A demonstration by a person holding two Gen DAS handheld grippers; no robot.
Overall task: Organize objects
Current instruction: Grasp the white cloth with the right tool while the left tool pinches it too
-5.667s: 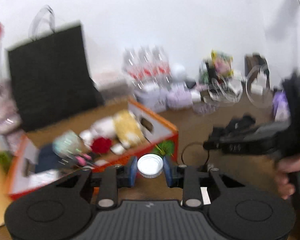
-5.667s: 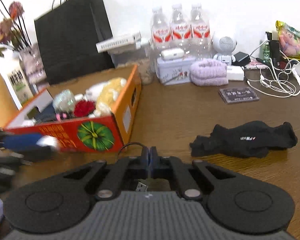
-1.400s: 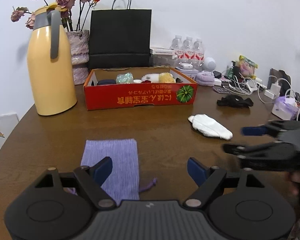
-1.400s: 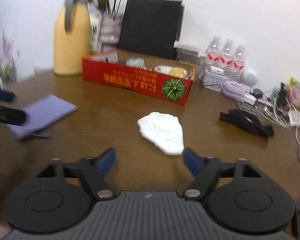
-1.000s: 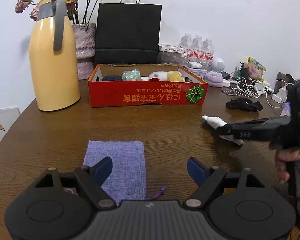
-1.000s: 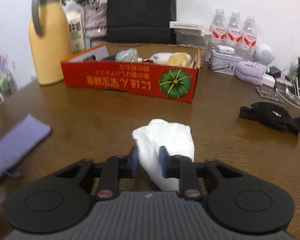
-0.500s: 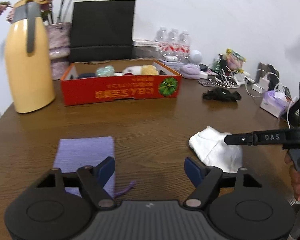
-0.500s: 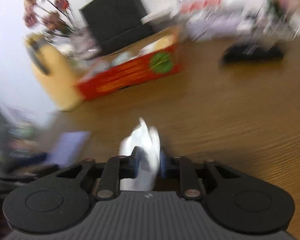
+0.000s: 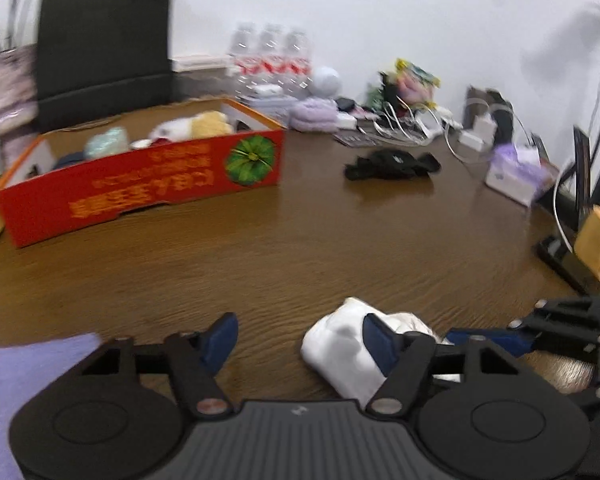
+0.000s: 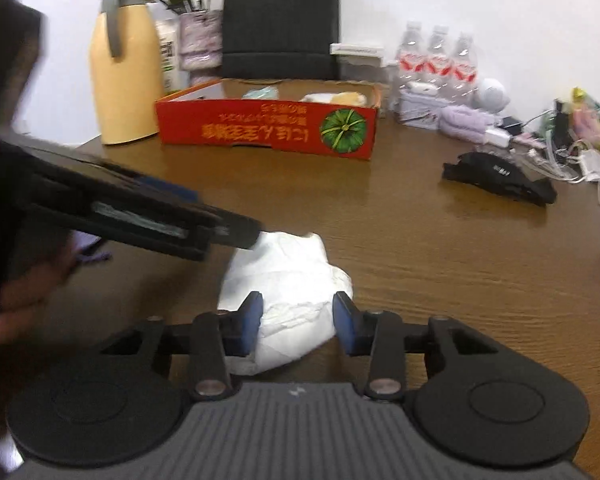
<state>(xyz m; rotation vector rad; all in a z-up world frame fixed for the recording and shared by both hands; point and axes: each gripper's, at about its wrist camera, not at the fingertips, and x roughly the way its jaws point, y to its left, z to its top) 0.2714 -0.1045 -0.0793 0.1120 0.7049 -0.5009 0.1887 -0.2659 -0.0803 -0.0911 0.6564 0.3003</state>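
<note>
white bundle: a crumpled white cloth or paper bundle [image 10: 288,288] lies on the brown worktop [image 10: 440,264], near the front edge, well apart from the red box [image 10: 268,128].
what changed: a second ago the right tongs pinched this bundle tight; now they have let go, and the left tongs have swung across from the purple pouch [image 9: 24,392] toward it. this looks like a handover or a joint regrip.
right tongs [image 10: 298,322]: jaws opening, part way apart, the bundle's near end between the blue pads; the pads seem clear of it.
left tongs [image 9: 298,340]: jaws closing, about half apart; the right pad sits against the bundle, the left pad over bare wood, nothing clamped.
red box: holds soft items, likely the bundle's destination.
</note>
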